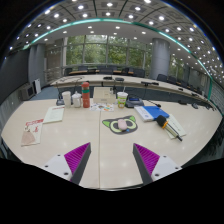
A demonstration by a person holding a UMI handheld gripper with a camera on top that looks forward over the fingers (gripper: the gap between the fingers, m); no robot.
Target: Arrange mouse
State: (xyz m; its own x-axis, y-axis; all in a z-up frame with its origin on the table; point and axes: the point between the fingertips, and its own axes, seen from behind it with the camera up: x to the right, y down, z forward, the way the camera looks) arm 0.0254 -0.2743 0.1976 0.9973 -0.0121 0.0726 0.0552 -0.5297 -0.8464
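Tool point(112, 160) hovers open above table point(100, 150).

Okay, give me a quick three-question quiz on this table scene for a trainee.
1. True or false: the gripper is shut on the mouse.
2. What does the mouse rest on?
A. a green-edged mouse mat
B. the red can
C. the paper cup
3. Fill in: the mouse lies ____ the fingers, not between them.

Key
1. False; the fingers stand open with nothing between them.
2. A.
3. Beyond.
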